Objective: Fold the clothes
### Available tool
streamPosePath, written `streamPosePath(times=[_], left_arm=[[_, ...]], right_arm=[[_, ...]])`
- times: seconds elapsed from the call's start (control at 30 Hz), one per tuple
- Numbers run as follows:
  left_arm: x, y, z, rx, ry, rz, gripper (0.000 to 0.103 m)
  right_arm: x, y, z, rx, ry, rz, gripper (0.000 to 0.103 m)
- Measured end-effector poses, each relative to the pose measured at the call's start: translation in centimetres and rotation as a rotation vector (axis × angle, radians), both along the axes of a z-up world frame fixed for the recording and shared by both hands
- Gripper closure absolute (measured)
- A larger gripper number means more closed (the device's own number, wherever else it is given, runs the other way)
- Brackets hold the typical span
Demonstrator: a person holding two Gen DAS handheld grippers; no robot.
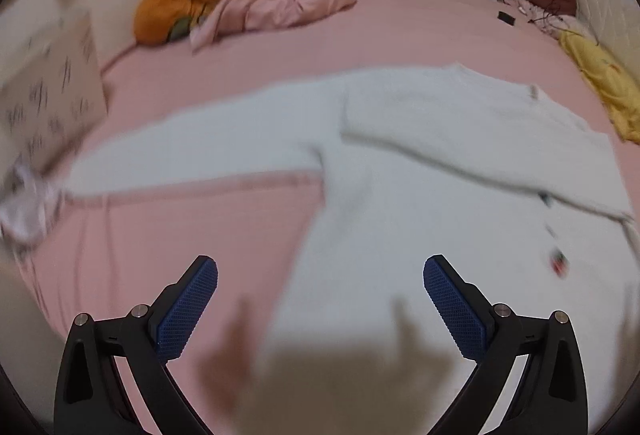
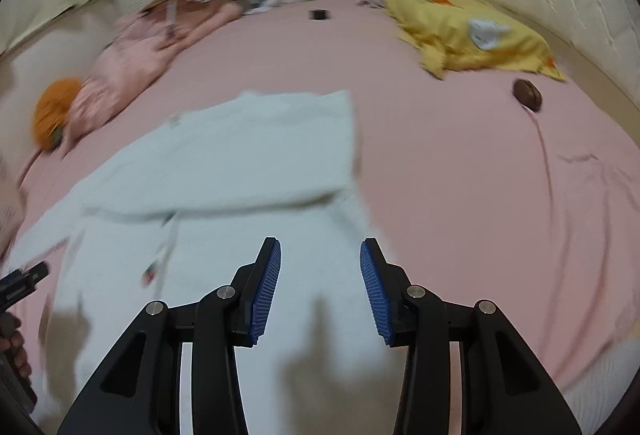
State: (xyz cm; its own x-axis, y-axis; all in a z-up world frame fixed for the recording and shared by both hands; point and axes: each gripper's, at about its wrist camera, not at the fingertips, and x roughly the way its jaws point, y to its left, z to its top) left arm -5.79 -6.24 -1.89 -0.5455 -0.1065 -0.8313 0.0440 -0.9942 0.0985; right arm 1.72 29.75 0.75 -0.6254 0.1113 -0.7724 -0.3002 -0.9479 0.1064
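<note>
- Left wrist view: the white sweater [image 1: 420, 163] is seen spread flat on the pink bed sheet [image 1: 240, 59], one sleeve folded across its body. The left gripper [image 1: 320, 275] is held above its lower part, fingers wide apart and empty. An orange cushion [image 1: 176, 5] lies beyond the sweater.
- Right wrist view: the right gripper [image 2: 320, 255] is held over the sweater's near edge, fingers apart, nothing clamped. A yellow pillow [image 2: 472, 31] lies beyond the sweater.

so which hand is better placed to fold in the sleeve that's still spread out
Left, probably. The white knit sweater's unfolded sleeve stretches across the pink bedsheet on the left gripper's side. The right gripper, also open, hovers over the body, near the already folded side.
</note>
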Motion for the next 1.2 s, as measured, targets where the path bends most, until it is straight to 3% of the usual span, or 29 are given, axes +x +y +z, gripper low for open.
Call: streamPosePath(times=[0.13,0.3,0.77,1.2], left_arm=[[6.3,2.1,-0.8,0.013,-0.024,-0.040,0.000],[11.7,4.4,-4.1,0.040,-0.085,-0.115,0.000],[12.2,3.5,-3.2,0.108,-0.050,-0.059,0.000],[11.1,0.6,-3.5,0.324,-0.064,0.039,0.000]], right_arm=[[4.3,-4.4,0.1,0.020,-0.038,0.030,0.046],[7.9,-7.7,-0.7,0.046,-0.087,0.098,0.045],[9.4,-8.8,0.2,0.049,-0.032,0.137,0.045],[8.7,-8.5,-0.9,0.001,-0.063,0.154,0.045]])
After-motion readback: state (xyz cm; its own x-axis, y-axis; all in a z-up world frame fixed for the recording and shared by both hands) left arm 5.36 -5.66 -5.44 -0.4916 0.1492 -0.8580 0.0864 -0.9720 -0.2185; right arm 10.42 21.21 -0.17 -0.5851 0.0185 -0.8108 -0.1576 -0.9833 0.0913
